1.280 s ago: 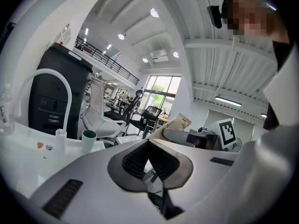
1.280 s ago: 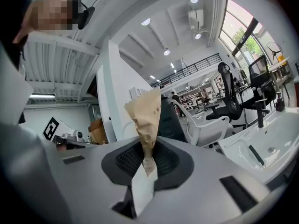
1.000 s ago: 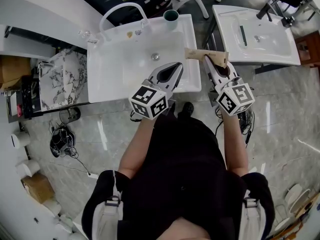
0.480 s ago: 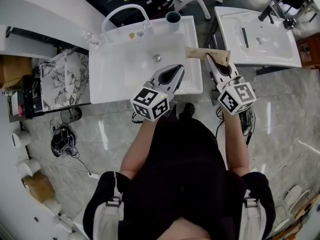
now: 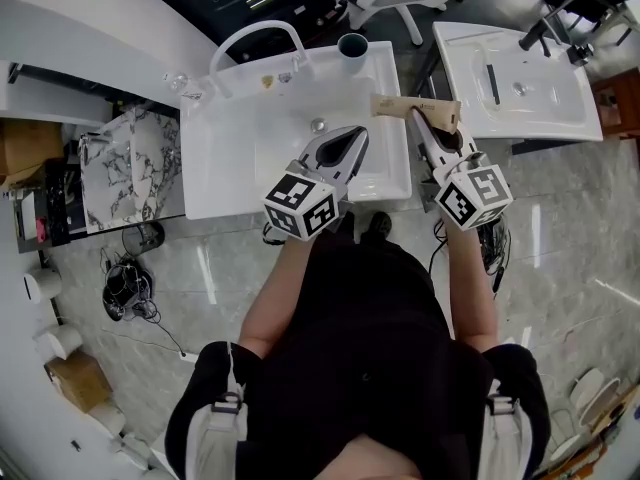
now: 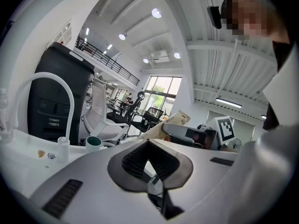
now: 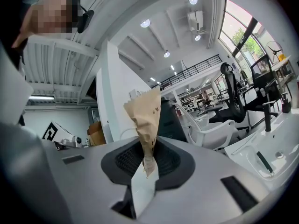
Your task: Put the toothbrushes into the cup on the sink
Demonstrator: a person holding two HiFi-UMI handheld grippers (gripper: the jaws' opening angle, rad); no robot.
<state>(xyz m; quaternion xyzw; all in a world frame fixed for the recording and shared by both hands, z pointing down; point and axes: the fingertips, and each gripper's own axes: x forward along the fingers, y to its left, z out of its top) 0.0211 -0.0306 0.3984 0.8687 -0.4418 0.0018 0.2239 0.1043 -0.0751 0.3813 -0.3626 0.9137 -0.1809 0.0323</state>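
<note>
Packet (image 5: pixel 412 108) of creased tan paper with dark print is lying across the sink's (image 5: pixel 240 158) right edge, upper right of centre. The right gripper's (image 5: pixel 419 120) fingers are pinching its lower end. The left gripper's (image 5: pixel 354 134) fingers are pressing together on nothing over the basin. A teal cup (image 5: pixel 352 45) is standing at the sink's top edge.

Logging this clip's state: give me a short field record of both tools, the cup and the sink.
left tool: shut, empty, over the white sink
right tool: shut on brown paper packet, at sink's right edge
cup: teal, upright, sink's back right corner, nothing sticking out
progress: packet not yet in cup
</note>
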